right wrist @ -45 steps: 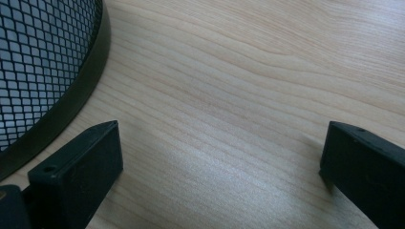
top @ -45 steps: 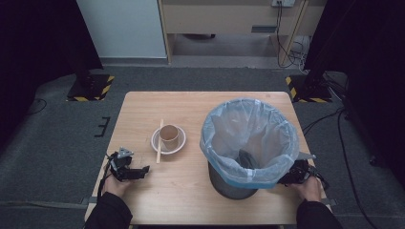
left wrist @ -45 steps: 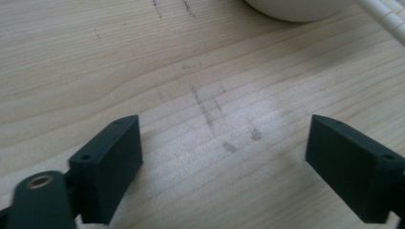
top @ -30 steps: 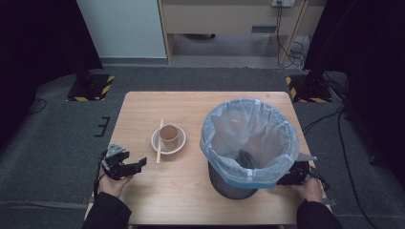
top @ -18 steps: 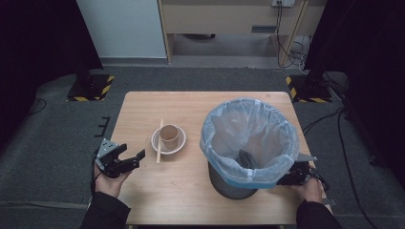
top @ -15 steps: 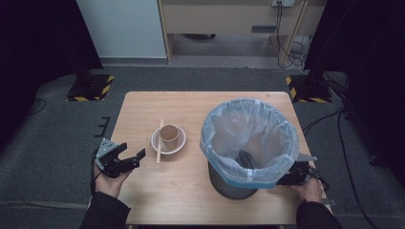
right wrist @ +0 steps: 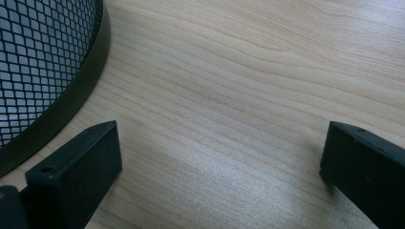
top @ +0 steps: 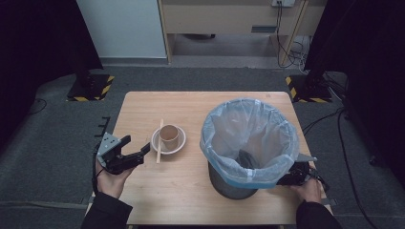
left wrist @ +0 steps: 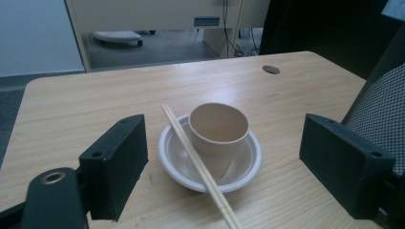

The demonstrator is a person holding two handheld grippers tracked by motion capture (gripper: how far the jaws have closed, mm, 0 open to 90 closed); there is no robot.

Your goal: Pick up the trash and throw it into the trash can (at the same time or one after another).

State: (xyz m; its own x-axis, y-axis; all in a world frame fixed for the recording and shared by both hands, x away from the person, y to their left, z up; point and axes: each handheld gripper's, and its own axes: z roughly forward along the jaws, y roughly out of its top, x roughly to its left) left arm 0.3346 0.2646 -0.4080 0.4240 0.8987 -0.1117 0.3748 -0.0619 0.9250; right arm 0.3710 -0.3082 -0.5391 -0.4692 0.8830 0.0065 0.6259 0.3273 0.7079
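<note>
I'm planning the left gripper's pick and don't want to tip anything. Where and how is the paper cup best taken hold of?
Probably grip the paper cup across its upper wall, just below the rim, coming from the near left side where the left gripper is, jaws open. The cup stands upright in the white bowl, whose rim hides its base, and the chopsticks lean across the bowl's left edge, so come in above them.

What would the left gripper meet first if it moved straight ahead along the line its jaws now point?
Probably the chopsticks lying across the white bowl, then the paper cup standing in it. The left gripper is open, aimed at them; depth is hard to judge.
</note>
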